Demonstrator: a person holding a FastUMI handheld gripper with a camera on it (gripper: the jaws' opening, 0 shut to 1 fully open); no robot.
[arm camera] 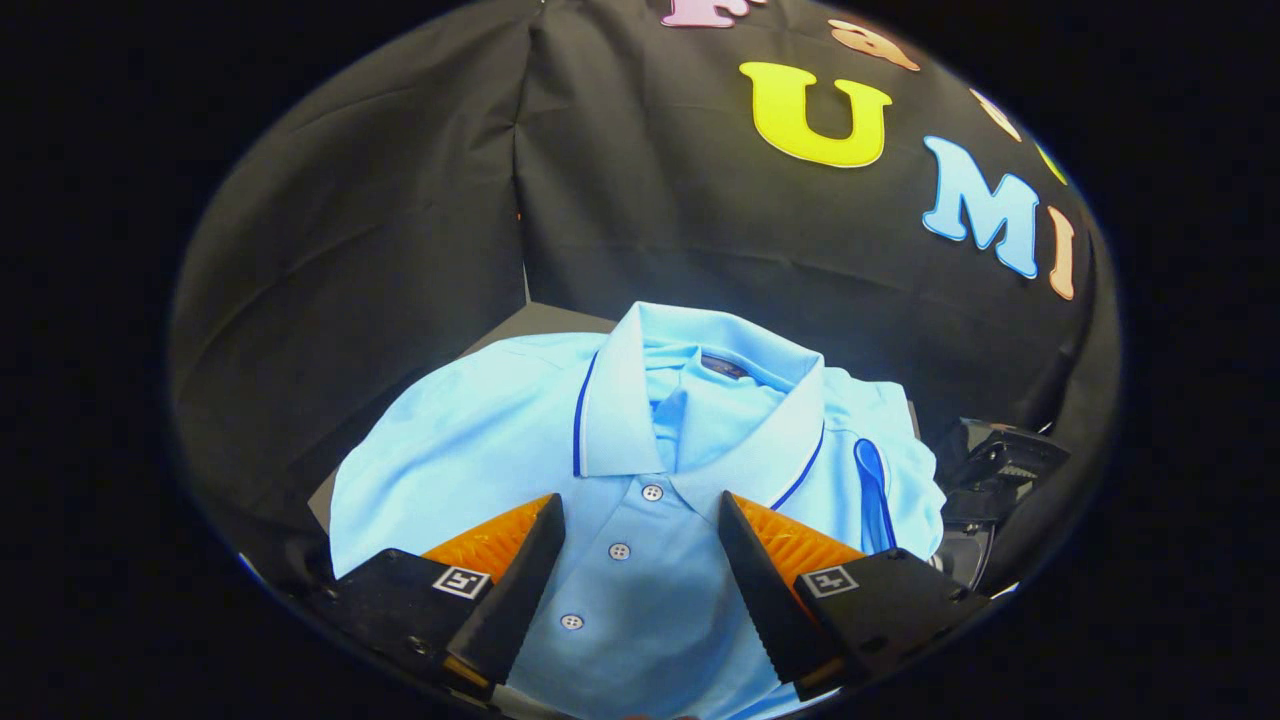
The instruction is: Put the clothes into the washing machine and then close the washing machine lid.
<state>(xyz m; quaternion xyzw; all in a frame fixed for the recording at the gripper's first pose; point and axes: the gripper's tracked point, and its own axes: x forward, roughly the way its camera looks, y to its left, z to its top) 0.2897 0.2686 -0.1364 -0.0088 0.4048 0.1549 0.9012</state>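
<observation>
Black cloth booth wall behind; a dark worktop (545, 322) shows as a bare strip past the collar. On it lies a light blue polo shirt (480, 440), folded, collar up and facing the camera, dark blue trim along the collar edge, three buttons down the placket. The gripper (640, 545) hovers over the shirt's chest, fingers spread wide, the placket lying in the gap between them; whether the tips touch the fabric I cannot tell, and nothing is pinched. A dark object (990, 475) sits just beside the shirt's far right edge, too unclear to identify. Judgement on progress: very early. The shirt is not yet grasped or lifted, so loading the washing machine and shutting its lid both remain. The next step looks like closing on a fold of fabric near the placket.
</observation>
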